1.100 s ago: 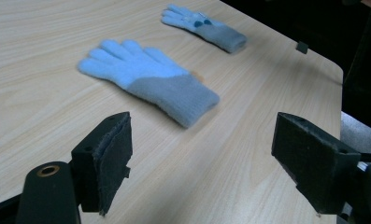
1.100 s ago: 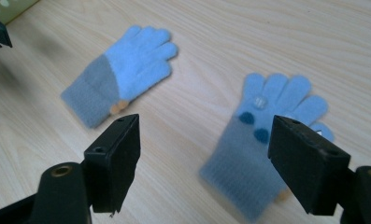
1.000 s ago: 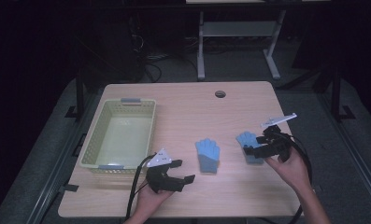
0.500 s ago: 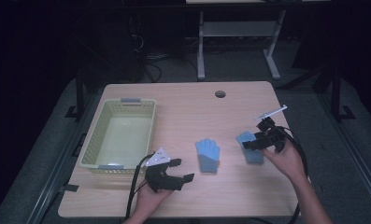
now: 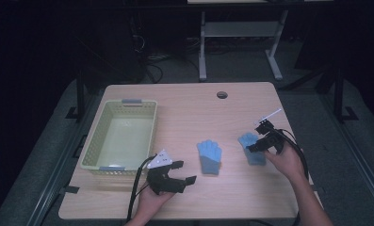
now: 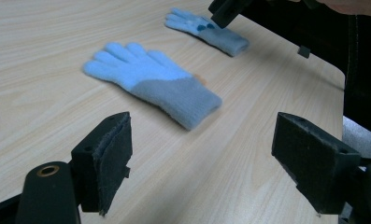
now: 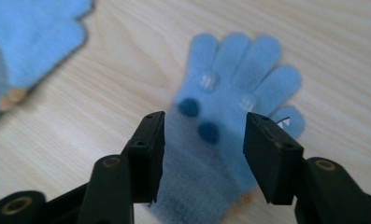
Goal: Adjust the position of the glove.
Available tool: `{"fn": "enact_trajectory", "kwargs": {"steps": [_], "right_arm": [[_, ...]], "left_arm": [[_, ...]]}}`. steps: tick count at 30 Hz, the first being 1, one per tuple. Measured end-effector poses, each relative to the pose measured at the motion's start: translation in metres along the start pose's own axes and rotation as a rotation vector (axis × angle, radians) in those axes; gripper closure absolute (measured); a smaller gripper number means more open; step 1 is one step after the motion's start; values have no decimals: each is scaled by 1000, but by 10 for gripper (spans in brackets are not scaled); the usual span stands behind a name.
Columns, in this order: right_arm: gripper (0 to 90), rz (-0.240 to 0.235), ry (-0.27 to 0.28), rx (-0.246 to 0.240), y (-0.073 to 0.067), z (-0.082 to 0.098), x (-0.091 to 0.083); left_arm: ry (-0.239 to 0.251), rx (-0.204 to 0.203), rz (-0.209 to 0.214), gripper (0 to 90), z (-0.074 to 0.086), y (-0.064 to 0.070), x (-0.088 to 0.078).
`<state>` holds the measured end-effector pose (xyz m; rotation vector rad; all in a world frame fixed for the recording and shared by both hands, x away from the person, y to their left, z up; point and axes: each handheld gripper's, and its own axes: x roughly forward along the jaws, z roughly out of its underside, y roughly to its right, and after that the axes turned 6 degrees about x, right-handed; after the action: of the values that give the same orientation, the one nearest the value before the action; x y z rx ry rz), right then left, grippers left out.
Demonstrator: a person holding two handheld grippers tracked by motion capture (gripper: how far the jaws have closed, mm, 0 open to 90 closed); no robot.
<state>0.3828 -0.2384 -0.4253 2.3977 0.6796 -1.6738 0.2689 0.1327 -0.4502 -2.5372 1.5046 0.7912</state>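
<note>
- now, in the high view your right hand (image 5: 283,160) reaches in from the lower right, its right gripper (image 5: 254,147) angled down and leftward onto the right glove (image 5: 251,149) near the table's (image 5: 184,103) right edge.
- your left hand (image 5: 151,200) rests at the near edge, the left gripper (image 5: 184,172) level and pointing right, close to the yellow basket (image 5: 96,149); the left glove (image 5: 209,156) lies flat between the two grippers.
- in the left gripper view its jaws stand wide with nothing between them, the left glove (image 6: 150,84) lying ahead on the wood.
- in the right gripper view the jaws have just been closing to about half width; they straddle the right glove's (image 7: 234,93) cuff, and whether the pads yet press the knit can't be told.
- no readable writing shows on either glove.
</note>
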Motion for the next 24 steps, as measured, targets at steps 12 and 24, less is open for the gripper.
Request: {"fn": "enact_trajectory", "kwargs": {"steps": [12,24], "right_arm": [[628,83,-65,-17,-4,4,16],[825,54,-40,24,-5,7,15]], "left_arm": [[3,-3,4,200,1,2,1],[13,-11,1,201,0,3,-1]]}}
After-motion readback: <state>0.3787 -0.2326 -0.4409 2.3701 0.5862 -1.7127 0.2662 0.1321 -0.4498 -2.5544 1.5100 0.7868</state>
